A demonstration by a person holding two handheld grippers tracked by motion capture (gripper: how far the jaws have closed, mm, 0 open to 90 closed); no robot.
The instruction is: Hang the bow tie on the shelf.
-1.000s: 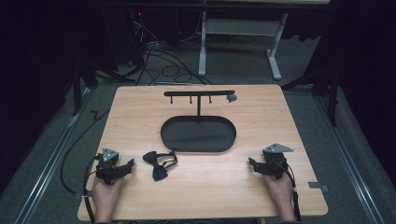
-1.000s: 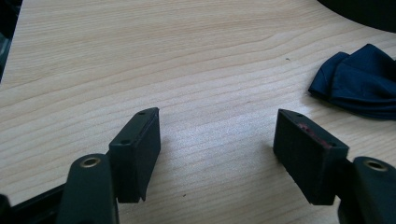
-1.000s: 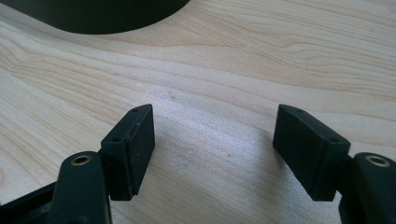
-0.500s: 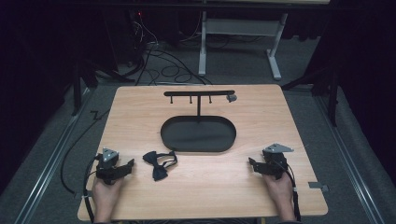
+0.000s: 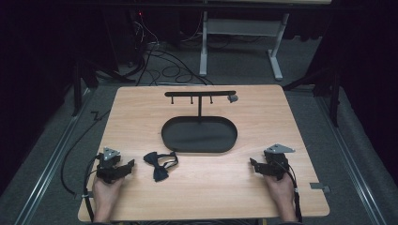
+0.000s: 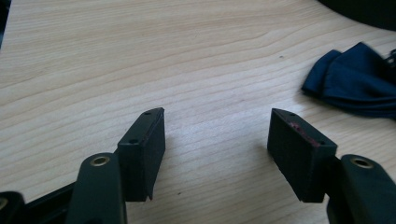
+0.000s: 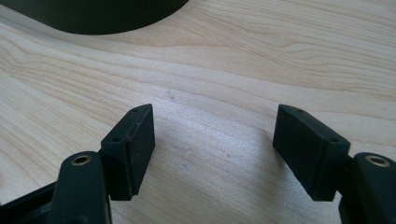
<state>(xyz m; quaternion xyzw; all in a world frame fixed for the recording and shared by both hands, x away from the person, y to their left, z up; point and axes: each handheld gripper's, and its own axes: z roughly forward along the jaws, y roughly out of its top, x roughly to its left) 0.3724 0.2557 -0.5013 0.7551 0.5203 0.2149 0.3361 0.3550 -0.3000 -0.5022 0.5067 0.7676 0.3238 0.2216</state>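
Note:
A dark navy bow tie [image 5: 159,165] lies on the wooden table in front of the black oval tray [image 5: 199,140]; in the left gripper view the bow tie [image 6: 355,84] sits at the right edge. My left gripper [image 5: 127,165] rests on the table just left of the tie, pointing toward it. In its own view the left gripper [image 6: 217,116] is open with bare wood between its jaws, which have just been closing a little. My right gripper [image 5: 253,164] rests at the table's right front, open [image 7: 215,112], with nothing between its jaws.
A black T-shaped stand [image 5: 201,93] with small hooks rises from the tray's far side, a grey piece at its right end. The tray's edge [image 7: 93,14] shows at the top of the right gripper view. Cables and a table frame lie on the floor beyond.

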